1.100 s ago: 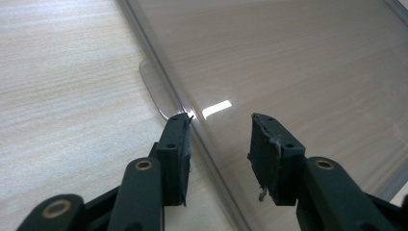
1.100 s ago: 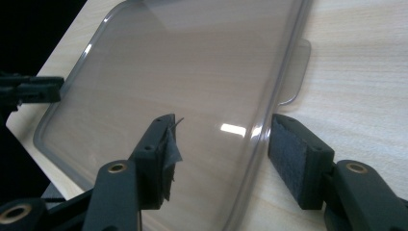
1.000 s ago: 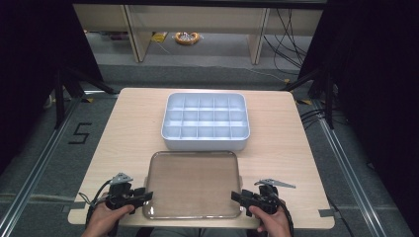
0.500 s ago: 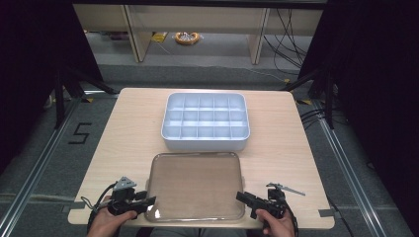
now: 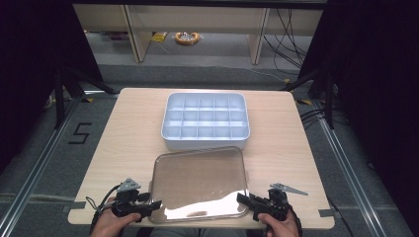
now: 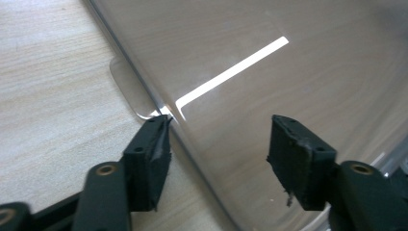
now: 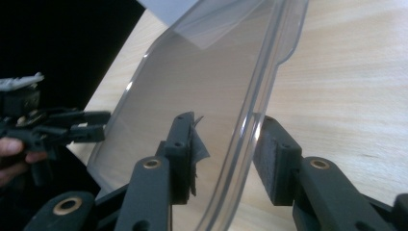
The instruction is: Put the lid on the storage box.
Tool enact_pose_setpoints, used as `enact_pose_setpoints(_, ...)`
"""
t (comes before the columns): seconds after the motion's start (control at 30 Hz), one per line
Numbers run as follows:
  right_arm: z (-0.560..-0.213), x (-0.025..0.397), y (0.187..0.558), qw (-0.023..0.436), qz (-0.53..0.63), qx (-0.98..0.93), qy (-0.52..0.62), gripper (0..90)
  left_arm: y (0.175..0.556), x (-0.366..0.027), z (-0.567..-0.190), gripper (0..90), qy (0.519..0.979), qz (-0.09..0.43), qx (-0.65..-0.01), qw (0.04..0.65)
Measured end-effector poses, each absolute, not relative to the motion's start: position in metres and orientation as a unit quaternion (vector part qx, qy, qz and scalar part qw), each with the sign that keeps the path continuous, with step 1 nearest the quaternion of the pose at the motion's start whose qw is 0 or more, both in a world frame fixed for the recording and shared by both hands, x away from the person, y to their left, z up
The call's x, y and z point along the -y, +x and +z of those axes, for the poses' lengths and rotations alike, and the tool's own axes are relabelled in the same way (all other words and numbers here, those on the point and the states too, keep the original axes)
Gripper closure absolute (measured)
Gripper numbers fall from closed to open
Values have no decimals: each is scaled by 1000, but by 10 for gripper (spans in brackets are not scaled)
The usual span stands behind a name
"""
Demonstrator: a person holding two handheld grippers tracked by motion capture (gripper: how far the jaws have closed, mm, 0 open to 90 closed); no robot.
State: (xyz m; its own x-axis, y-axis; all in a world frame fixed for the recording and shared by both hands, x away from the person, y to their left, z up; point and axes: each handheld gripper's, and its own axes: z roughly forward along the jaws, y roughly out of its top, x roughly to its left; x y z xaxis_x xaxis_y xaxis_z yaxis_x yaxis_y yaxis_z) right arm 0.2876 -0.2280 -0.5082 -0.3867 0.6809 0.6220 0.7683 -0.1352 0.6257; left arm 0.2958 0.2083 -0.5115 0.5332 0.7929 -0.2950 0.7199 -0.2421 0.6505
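Lying flat on the wooden table [image 5: 123, 128], a clear plastic lid [image 5: 200, 180] is seen just on the near side of the white compartment tray [image 5: 205, 121], its far edge close to the tray's near wall. The tray is taken as the landmark: it sits toward the far middle of the table, its grid of compartments open upward.

The left gripper [image 5: 150, 205] is placed at the lid's near left corner, on the side away from the tray. In the left gripper view its jaws are seen spread apart, one pad [image 6: 151, 159] over the bare wood beside the lid's rim and small tab, the other above the lid's surface [image 6: 288, 72]; nothing is clamped between them.

The right gripper [image 5: 245, 200] is placed at the lid's near right corner, likewise away from the tray. In the right gripper view the lid's raised rim [image 7: 262, 96] is seen running between the parted jaws, with a gap on either side, so no grip is made. The left gripper [image 7: 91, 126] is also seen there, farther off at the lid's other corner.
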Motion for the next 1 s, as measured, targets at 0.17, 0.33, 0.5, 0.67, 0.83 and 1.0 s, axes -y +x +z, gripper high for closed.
enact_pose_setpoints(0.17, -505, 225, 284, 20, -528, 675, -515, 626, 299, -211, -512, 353, 775, 52, -495, 389)
enact_pose_setpoints(0.33, -497, 225, 278, 14, -539, 682, -495, 628, 300, -211, -512, 310, 768, 41, -503, 395)
enact_pose_setpoints(0.5, -493, 224, 272, 14, -544, 689, -478, 627, 301, -212, -513, 274, 766, 39, -505, 395)
enact_pose_setpoints(0.67, -493, 226, 271, -10, -555, 700, -450, 627, 302, -215, -513, 246, 746, 19, -524, 412)
enact_pose_setpoints(0.83, -492, 226, 268, -5, -542, 705, -457, 632, 303, -218, -513, 241, 743, 10, -526, 415)
enact_pose_setpoints(1.0, -494, 227, 268, -1, -545, 704, -455, 640, 301, -219, -512, 416, 736, -7, -528, 423)
